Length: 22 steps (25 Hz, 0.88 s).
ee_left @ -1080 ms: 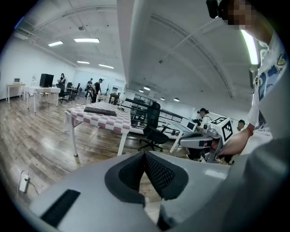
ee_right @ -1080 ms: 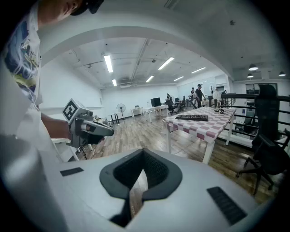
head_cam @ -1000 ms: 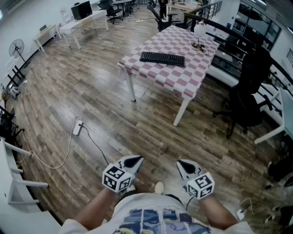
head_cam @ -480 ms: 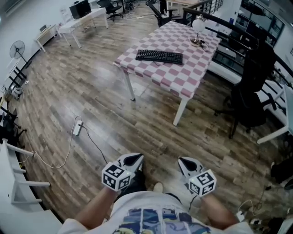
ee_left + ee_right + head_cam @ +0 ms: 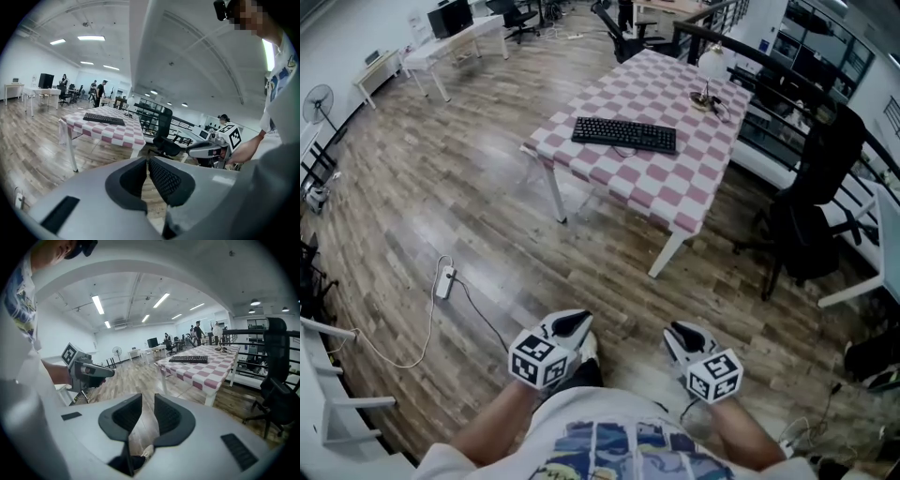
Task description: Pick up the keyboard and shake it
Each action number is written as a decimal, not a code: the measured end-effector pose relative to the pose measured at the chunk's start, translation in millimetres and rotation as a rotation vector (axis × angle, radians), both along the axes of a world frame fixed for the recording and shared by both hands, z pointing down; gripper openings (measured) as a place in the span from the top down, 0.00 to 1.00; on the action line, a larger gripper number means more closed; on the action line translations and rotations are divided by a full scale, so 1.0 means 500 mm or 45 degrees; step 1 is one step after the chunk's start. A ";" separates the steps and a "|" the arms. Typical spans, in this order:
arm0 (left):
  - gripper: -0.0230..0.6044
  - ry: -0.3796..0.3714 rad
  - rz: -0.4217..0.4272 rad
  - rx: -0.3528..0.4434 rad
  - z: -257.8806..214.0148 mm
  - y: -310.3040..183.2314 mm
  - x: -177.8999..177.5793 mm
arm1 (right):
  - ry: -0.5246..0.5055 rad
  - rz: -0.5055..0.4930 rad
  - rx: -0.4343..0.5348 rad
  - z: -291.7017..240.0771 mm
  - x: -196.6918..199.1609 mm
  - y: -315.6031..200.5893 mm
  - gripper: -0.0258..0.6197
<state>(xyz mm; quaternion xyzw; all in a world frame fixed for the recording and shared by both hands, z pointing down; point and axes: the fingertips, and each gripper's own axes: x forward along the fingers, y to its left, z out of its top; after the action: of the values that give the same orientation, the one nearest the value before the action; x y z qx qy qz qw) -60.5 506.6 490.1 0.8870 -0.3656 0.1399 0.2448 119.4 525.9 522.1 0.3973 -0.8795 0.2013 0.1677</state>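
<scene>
Beyond open floor, keyboard near table edge, left hand-held gripper closed, right hand-held gripper just opening, empty

One keyboard, one checked table, one floor power strip, one standing fan

We wear a white shirt with a blue-and-yellow print; our left tool and right tool are grey, black-padded, with black-and-white marker cubes.

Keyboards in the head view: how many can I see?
1. The black keyboard lies flat on the checkered table. Others may be hidden or too small to tell on the far white desk.
</scene>
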 end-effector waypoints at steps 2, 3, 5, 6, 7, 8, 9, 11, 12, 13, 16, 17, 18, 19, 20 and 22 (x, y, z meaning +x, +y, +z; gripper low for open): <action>0.95 0.004 0.031 0.014 -0.006 -0.068 -0.022 | 0.027 0.010 0.002 -0.005 -0.024 -0.065 0.82; 0.93 0.004 0.045 0.015 -0.008 -0.103 -0.036 | 0.036 0.024 -0.002 -0.007 -0.035 -0.097 0.82; 0.89 0.008 0.066 0.014 -0.009 -0.172 -0.068 | 0.048 0.059 -0.013 -0.009 -0.057 -0.161 0.81; 0.89 0.009 0.073 0.016 -0.010 -0.205 -0.084 | 0.053 0.073 -0.011 -0.011 -0.069 -0.191 0.80; 0.88 0.009 0.078 0.020 -0.009 -0.236 -0.100 | 0.059 0.084 -0.002 -0.013 -0.080 -0.220 0.80; 0.88 0.006 0.082 0.026 -0.008 -0.266 -0.115 | 0.064 0.093 0.013 -0.015 -0.091 -0.249 0.78; 0.87 0.001 0.087 0.033 -0.006 -0.296 -0.127 | 0.066 0.104 0.026 -0.017 -0.100 -0.278 0.77; 0.86 -0.006 0.094 0.042 -0.002 -0.350 -0.143 | 0.061 0.135 0.039 -0.020 -0.110 -0.329 0.77; 0.86 -0.003 0.095 0.043 -0.001 -0.372 -0.147 | 0.064 0.149 0.040 -0.023 -0.111 -0.350 0.77; 0.86 0.004 0.095 0.044 -0.002 -0.392 -0.148 | 0.071 0.158 0.039 -0.025 -0.109 -0.370 0.77; 0.83 0.019 0.093 0.036 0.003 -0.452 -0.151 | 0.085 0.178 0.021 -0.024 -0.098 -0.435 0.75; 0.82 0.021 0.090 0.028 0.008 -0.473 -0.152 | 0.081 0.188 0.011 -0.021 -0.091 -0.458 0.75; 0.82 0.022 0.086 0.018 0.013 -0.495 -0.152 | 0.076 0.197 0.002 -0.017 -0.083 -0.484 0.74; 0.81 0.022 0.082 0.010 0.018 -0.517 -0.152 | 0.072 0.204 -0.004 -0.011 -0.074 -0.511 0.74; 0.81 0.021 0.076 0.005 0.022 -0.542 -0.152 | 0.070 0.207 -0.010 -0.005 -0.063 -0.539 0.72; 0.80 0.014 0.059 0.000 0.028 -0.596 -0.150 | 0.055 0.209 -0.019 0.007 -0.042 -0.603 0.72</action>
<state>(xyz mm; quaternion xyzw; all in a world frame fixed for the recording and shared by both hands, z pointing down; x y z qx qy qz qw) -135.4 208.7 504.3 0.8961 -0.3435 0.1406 0.2435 98.2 224.6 525.5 0.4712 -0.8386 0.2122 0.1724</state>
